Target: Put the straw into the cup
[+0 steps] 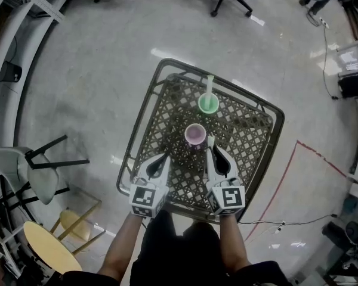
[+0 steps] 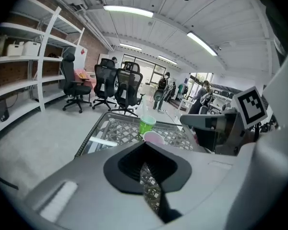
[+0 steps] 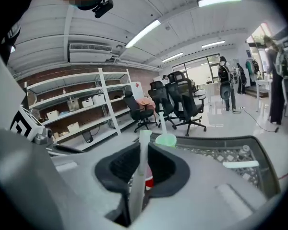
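Head view: a square table (image 1: 250, 130) of dark metal lattice with a rounded tube rim stands on a glossy grey floor (image 1: 95, 82). On the mesh, toward the far side, is a round green cup (image 1: 207, 103) with a pale straw already in it (image 1: 209, 85). Just nearer stands a round pink cup (image 1: 195, 134). The person's arms reach in from the near edge. The left gripper (image 1: 159, 164), grey and smooth, points at the table's near left part. The right gripper (image 1: 216, 158) points at the pink cup. A thin pale straw (image 1: 210, 142) sticks out from its tip, just right of that cup.

Left gripper view: the left gripper (image 2: 145, 150) has its grey jaws drawn together. Only a thin slit shows the lattice beyond, and nothing is between them. Past the tip are the pink cup (image 2: 153, 138) and, farther off, the green cup (image 2: 146, 125). The right gripper (image 2: 216, 127) is at the right. Black office chairs (image 2: 127, 87) and white shelves (image 2: 33, 56) stand in the background.

Right gripper view: the right gripper (image 3: 145, 150) is clamped on the straw (image 3: 142, 176). The straw is a flat, pale, paper-like strip standing upright between the jaws, its top above their tips. The pink cup (image 3: 149, 181) shows just behind it. The green cup (image 3: 166, 140) stands farther off on the table (image 3: 259, 150).
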